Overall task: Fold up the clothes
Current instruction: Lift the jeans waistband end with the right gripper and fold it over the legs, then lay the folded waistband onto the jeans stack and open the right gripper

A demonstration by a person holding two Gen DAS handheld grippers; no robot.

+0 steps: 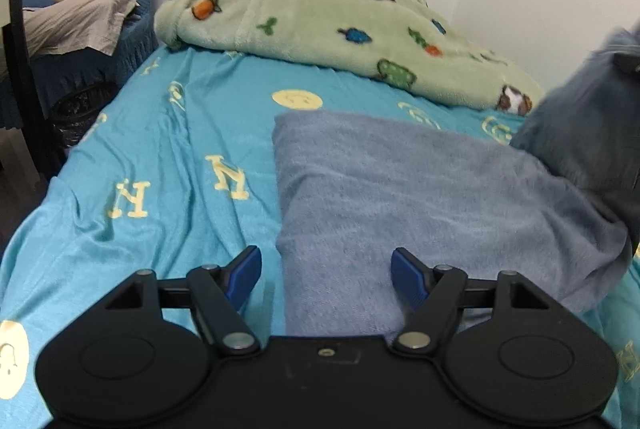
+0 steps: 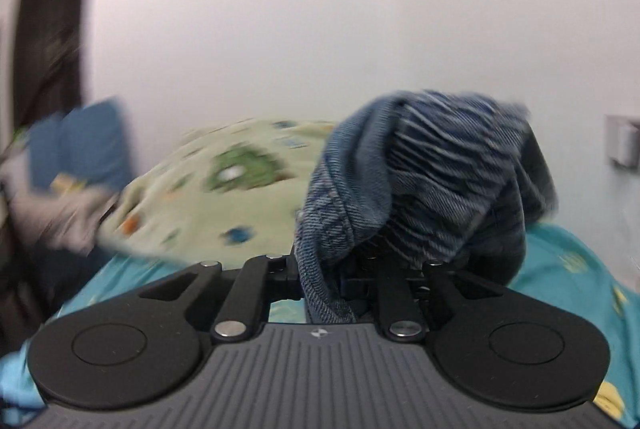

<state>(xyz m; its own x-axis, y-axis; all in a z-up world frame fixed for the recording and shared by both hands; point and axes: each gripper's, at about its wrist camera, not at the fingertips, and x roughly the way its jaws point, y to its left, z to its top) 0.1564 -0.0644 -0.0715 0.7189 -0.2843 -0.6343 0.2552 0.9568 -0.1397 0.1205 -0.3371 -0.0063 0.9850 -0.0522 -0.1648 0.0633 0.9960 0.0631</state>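
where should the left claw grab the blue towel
Grip the towel at its near left corner, coming in low from the left. It lies flat on the sheet, that edge is bare, and the open left claw already straddles it.

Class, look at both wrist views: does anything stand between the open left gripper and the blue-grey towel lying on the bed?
Nothing visible does. The left gripper has its jaws open right over the near edge of the towel, with only the sheet beside it. The denim garment, shut in the right gripper, hangs off to the right.

Even soft light; right view motion-blurred (fisheye edges curve).
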